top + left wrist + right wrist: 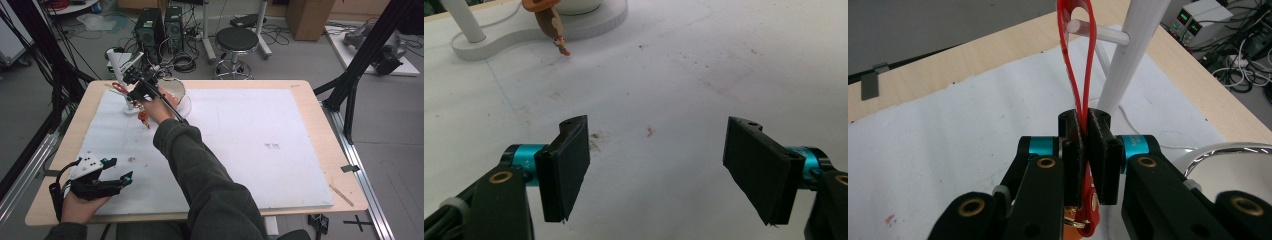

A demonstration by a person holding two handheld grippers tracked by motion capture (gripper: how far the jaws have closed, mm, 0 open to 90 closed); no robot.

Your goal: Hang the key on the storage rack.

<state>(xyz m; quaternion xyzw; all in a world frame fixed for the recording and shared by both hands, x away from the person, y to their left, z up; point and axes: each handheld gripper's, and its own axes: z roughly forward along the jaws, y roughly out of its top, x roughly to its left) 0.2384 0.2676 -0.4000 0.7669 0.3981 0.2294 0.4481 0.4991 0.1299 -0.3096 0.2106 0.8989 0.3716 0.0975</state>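
1. The right gripper, at about 11 o'clock on the surface, pinches a red strap loop beside the white stand.
2. A small brown figure hangs at the stand's base.
3. The left gripper rests at 7 o'clock, jaws spread wide, holding nothing.

Left hand-held gripper gapes; right hand-held gripper seemingly clamped.
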